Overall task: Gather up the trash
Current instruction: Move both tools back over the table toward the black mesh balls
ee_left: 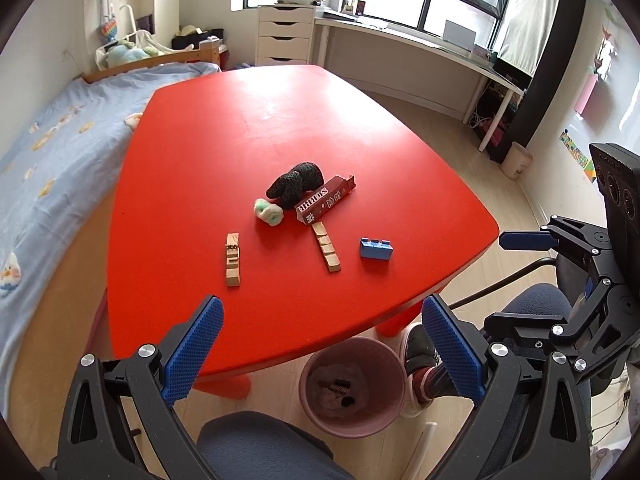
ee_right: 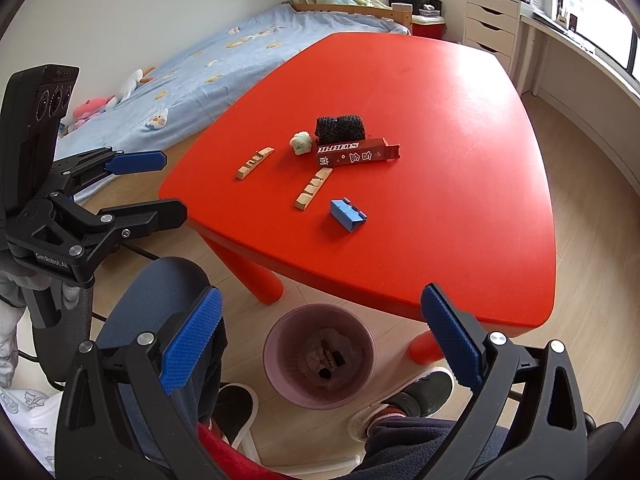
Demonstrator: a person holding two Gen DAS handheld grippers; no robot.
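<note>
A red table holds a brown snack box, a black netted wad, a white-green crumpled ball, two wooden strips and a blue block. A pink bin with some trash stands on the floor under the near edge. My left gripper is open and empty, over the table's near edge. My right gripper is open and empty above the bin.
A bed with a blue sheet lies left of the table. A white desk and drawer unit stand by the window. The person's knees and shoes are beside the bin. A small white bin stands by the desk.
</note>
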